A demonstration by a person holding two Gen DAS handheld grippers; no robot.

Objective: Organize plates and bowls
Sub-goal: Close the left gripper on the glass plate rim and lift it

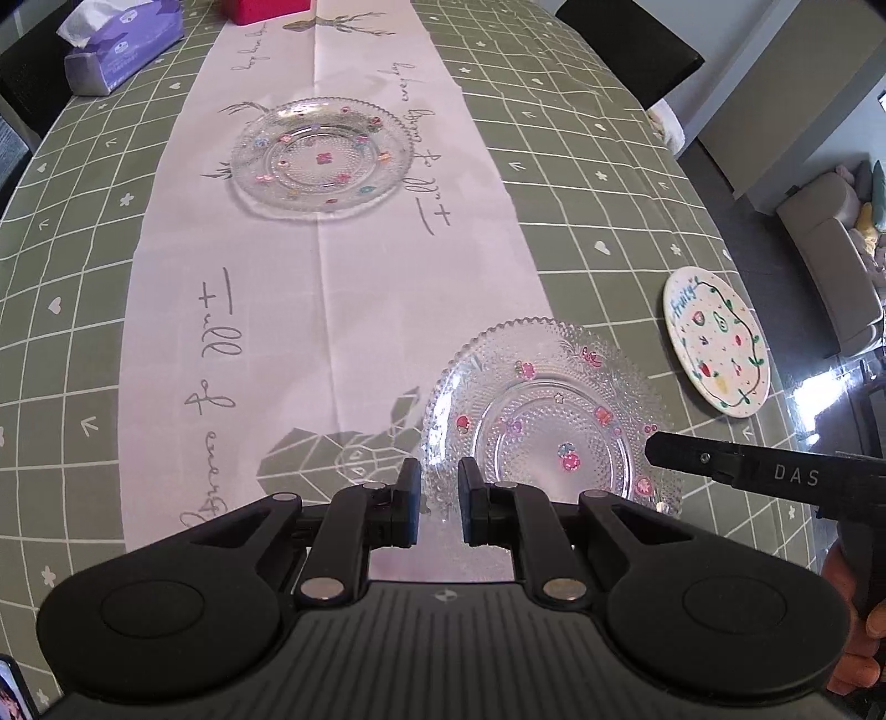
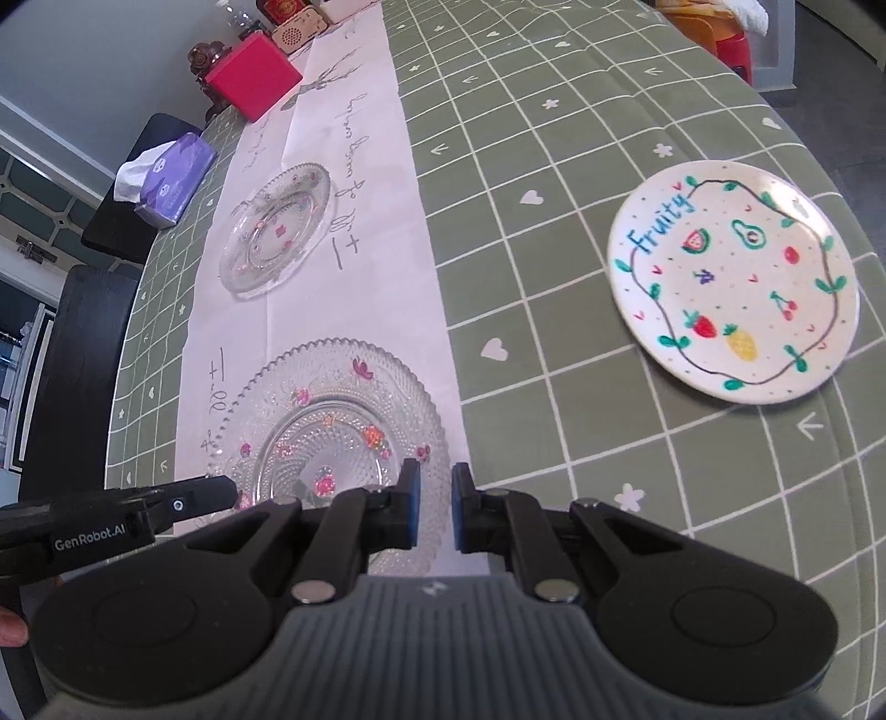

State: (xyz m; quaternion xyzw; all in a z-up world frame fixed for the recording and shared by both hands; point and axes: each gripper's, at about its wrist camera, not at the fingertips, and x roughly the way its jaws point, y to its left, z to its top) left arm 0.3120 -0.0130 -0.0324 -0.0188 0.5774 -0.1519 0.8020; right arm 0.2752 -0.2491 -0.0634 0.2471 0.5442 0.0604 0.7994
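Note:
A large clear glass plate (image 1: 554,421) with coloured flower dots lies near me, half on the white runner; it also shows in the right wrist view (image 2: 332,421). My left gripper (image 1: 440,501) has its jaws a narrow gap apart around the plate's near left rim. My right gripper (image 2: 436,512) stands the same way at the plate's right rim and also shows in the left wrist view (image 1: 664,457). A second glass plate (image 1: 321,158) lies farther along the runner (image 2: 277,232). A white "Fruity" plate (image 2: 731,288) lies on the green cloth at the right (image 1: 717,346).
A purple tissue box (image 1: 122,44) and a red box (image 2: 249,77) stand at the table's far end. The table edge curves close behind the white plate. Dark chairs stand at the left side (image 2: 77,354).

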